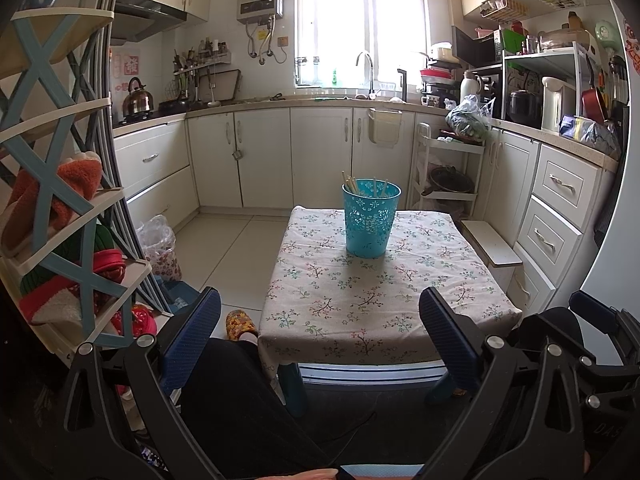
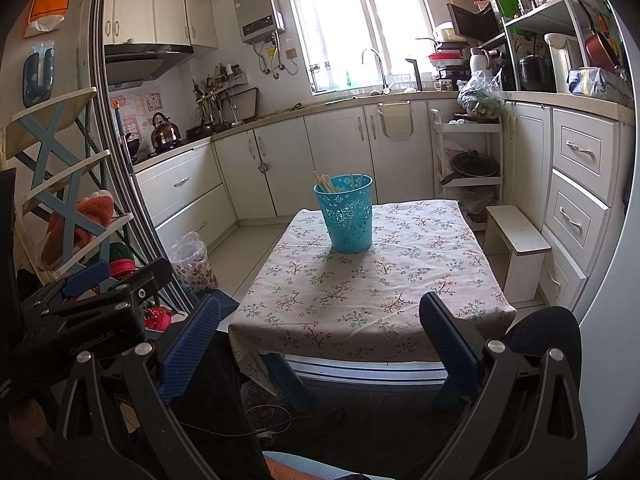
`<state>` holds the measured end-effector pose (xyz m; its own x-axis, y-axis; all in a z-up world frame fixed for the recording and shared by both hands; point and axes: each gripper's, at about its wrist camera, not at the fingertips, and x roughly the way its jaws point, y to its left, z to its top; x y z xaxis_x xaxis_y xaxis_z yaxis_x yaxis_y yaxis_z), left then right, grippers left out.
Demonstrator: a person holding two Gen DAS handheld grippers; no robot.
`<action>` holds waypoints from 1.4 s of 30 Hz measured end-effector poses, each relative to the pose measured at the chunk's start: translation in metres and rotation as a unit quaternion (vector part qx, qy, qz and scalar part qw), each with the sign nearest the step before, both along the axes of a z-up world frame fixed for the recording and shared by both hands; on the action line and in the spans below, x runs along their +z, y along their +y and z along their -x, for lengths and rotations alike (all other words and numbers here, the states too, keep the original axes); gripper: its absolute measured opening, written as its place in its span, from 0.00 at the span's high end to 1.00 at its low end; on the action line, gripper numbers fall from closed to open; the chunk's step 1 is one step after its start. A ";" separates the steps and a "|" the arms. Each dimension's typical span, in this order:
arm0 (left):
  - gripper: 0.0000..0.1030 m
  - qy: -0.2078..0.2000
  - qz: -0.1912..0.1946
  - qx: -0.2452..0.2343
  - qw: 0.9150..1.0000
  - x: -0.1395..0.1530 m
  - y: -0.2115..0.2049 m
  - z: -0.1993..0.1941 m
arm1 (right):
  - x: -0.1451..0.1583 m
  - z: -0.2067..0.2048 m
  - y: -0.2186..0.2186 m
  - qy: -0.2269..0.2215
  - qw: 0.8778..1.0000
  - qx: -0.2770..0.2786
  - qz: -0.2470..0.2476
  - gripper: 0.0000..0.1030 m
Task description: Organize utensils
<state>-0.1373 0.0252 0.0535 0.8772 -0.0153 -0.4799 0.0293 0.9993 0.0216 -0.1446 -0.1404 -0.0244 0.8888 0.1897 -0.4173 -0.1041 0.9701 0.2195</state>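
A teal perforated holder stands upright on the far half of a low table with a floral cloth. Several pale chopsticks stick up inside it. My left gripper hangs open in front of the table's near edge, well short of the holder, with nothing between its blue pads. My right gripper is open too, at about the same distance back, and empty. The left gripper's body shows at the left of the right wrist view.
A shoe rack with slippers stands close on the left. A white step stool sits right of the table, beside drawers. Kitchen cabinets and a narrow trolley line the back. A person's dark-clad legs lie below the grippers.
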 end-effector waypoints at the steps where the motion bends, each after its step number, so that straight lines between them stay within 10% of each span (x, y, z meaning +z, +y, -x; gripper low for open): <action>1: 0.07 0.000 0.000 0.000 1.000 0.000 0.000 0.000 | 0.000 0.000 0.000 0.000 1.000 0.000 0.000 0.07; 42: 0.07 -0.003 0.000 0.001 1.000 0.004 0.003 0.002 | 0.001 0.001 0.003 0.000 1.000 0.002 0.001 0.07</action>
<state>-0.1394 0.0284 0.0577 0.8803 -0.0131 -0.4742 0.0262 0.9994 0.0209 -0.1460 -0.1376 -0.0233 0.8884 0.1913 -0.4173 -0.1072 0.9703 0.2167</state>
